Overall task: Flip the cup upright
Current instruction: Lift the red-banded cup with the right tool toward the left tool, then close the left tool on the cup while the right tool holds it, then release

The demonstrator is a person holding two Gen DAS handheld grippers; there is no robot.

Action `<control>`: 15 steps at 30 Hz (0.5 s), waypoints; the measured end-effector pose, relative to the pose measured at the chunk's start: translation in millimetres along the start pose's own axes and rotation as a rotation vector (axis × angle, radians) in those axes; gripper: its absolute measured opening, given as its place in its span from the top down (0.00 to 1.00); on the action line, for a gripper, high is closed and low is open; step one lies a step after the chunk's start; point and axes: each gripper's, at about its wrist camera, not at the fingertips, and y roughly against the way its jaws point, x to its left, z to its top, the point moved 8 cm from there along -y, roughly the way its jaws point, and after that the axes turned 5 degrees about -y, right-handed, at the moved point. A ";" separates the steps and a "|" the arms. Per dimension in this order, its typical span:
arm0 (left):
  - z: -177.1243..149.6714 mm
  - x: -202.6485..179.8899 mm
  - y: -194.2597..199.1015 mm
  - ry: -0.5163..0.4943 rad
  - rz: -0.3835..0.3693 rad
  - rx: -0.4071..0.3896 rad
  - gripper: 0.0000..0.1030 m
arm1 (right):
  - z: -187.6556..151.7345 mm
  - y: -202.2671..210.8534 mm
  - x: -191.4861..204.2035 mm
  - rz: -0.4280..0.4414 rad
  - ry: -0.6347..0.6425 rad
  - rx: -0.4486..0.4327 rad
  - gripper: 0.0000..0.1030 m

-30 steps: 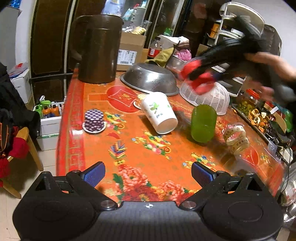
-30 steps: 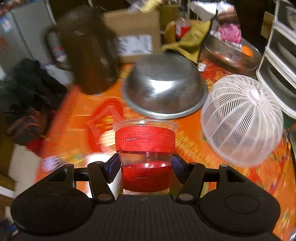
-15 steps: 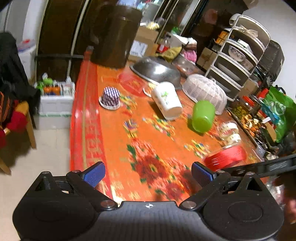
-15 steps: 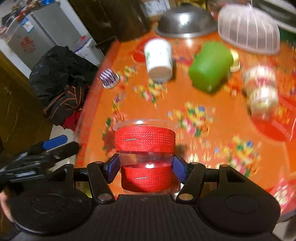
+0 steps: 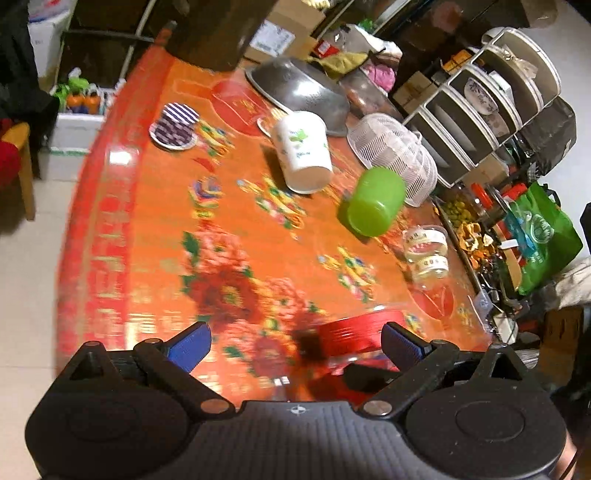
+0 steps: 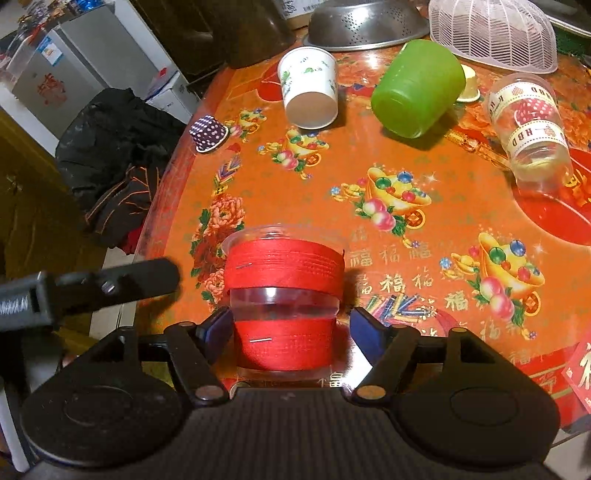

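Observation:
A clear plastic cup with two red ribbon bands (image 6: 282,295) stands upright, rim up, near the front edge of the orange patterned table (image 6: 424,229). My right gripper (image 6: 290,328) straddles its lower band with the jaws parted, the right pad clear of the cup. The cup also shows in the left wrist view (image 5: 354,330). My left gripper (image 5: 293,341) is open and empty over the table's front edge, just left of the cup; its finger shows in the right wrist view (image 6: 110,284).
A white paper cup (image 6: 310,90), a green cup (image 6: 417,88) and a clear cup with printed bands (image 6: 528,125) lie on their sides. A purple cupcake liner (image 6: 208,133), a steel colander (image 6: 369,22), a white mesh cover (image 6: 491,33) and a dish rack (image 5: 491,103) stand further back.
My right gripper carried the red-banded cup from above the far table down to the front edge, set it upright, and its jaws have parted. My left gripper rose and tilted over the table.

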 end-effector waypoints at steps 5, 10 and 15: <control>1.3 -20.6 -9.9 0.014 -0.022 0.019 0.07 | -4.0 3.8 1.8 0.019 0.031 -0.029 0.24; -0.9 -35.6 -22.3 0.019 -0.020 0.046 0.09 | -7.3 5.8 0.0 0.052 0.032 -0.035 0.24; -4.0 -44.7 -28.3 -0.003 0.025 0.061 0.11 | -11.5 6.5 0.0 0.088 0.039 -0.037 0.24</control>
